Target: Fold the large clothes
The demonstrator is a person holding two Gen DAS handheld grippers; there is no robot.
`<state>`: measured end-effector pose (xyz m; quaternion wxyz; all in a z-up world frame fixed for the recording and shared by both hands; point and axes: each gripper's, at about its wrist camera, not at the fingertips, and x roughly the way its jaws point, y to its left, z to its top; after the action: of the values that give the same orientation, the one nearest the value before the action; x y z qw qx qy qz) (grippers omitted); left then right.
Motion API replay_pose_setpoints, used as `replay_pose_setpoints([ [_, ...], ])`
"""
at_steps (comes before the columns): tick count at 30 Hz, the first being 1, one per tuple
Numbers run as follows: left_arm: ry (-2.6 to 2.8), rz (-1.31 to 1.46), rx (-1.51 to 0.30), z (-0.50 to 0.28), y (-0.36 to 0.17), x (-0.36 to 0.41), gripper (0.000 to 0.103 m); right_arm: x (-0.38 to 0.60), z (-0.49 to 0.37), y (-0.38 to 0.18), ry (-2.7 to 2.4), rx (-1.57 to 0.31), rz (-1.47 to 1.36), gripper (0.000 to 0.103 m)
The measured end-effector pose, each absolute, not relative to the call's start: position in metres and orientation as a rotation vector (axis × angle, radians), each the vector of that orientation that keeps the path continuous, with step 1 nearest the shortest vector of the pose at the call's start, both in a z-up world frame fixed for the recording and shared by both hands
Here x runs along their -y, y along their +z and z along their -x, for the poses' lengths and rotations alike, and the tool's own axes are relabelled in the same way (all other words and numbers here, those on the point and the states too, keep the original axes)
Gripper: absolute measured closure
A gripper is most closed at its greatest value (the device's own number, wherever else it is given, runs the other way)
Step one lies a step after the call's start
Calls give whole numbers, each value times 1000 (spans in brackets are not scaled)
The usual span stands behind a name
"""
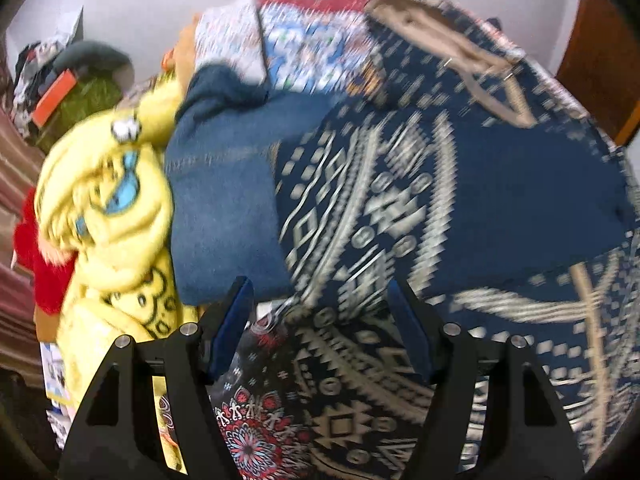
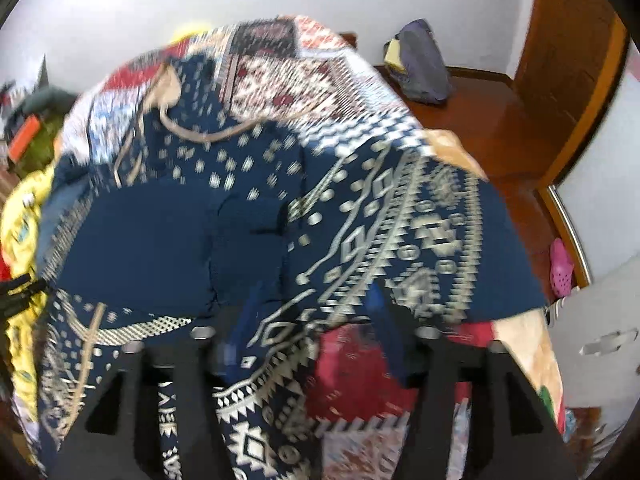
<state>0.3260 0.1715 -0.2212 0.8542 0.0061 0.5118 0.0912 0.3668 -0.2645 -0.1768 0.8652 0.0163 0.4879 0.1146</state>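
A large navy garment (image 1: pixel 400 200) with a cream geometric print and beige drawstrings lies spread over a patchwork bedspread (image 1: pixel 312 52). In the left wrist view my left gripper (image 1: pixel 320 292) hangs just above the garment's near edge. Its blue pads are wide apart and press on nothing. In the blurred right wrist view the same garment (image 2: pixel 360 220) fills the middle. My right gripper (image 2: pixel 314 304) stands open over it, with a strip of the printed cloth running between the fingers but not pinched.
A yellow cartoon-print garment (image 1: pixel 116 208), a blue denim piece (image 1: pixel 224 200) and something red (image 1: pixel 48 272) are piled at the left. To the right there is wooden furniture (image 2: pixel 500 120) with a purple bag (image 2: pixel 424 68) on it. A pink clog (image 2: pixel 560 268) lies lower down.
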Motion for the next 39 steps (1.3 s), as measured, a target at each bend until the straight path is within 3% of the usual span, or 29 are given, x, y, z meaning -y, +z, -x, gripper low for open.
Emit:
replay_pose_setpoints([
  [3, 152, -9, -1019, -329, -196, -153, 33, 288, -360, -162, 232, -994, -74, 31],
  [5, 128, -9, -983, -334, -183, -140, 27, 312, -356, -156, 211, -978, -112, 29],
  [10, 62, -4, -920, -347, -166, -104, 20, 353, -361, -171, 150, -1012, -187, 26],
  [22, 2, -35, -978, -374, -200, -52, 20, 427, -394, -266, 89, -1139, -685, 26],
  [28, 23, -43, -995, -377, -210, -57, 20, 424, -419, -277, 24, -1106, -677, 28],
  [31, 35, -37, -1004, -375, -214, -63, 20, 422, -428, -274, -29, -1085, -645, 45],
  [33, 47, -40, -1003, -373, -215, -67, 20, 427, -430, -270, -60, -1061, -651, 77],
  [35, 53, -37, -1003, -370, -214, -72, 20, 431, -430, -263, -54, -1043, -668, 93],
  [39, 64, -35, -978, -360, -205, -81, 20, 417, -426, -217, -19, -946, -542, 95],
])
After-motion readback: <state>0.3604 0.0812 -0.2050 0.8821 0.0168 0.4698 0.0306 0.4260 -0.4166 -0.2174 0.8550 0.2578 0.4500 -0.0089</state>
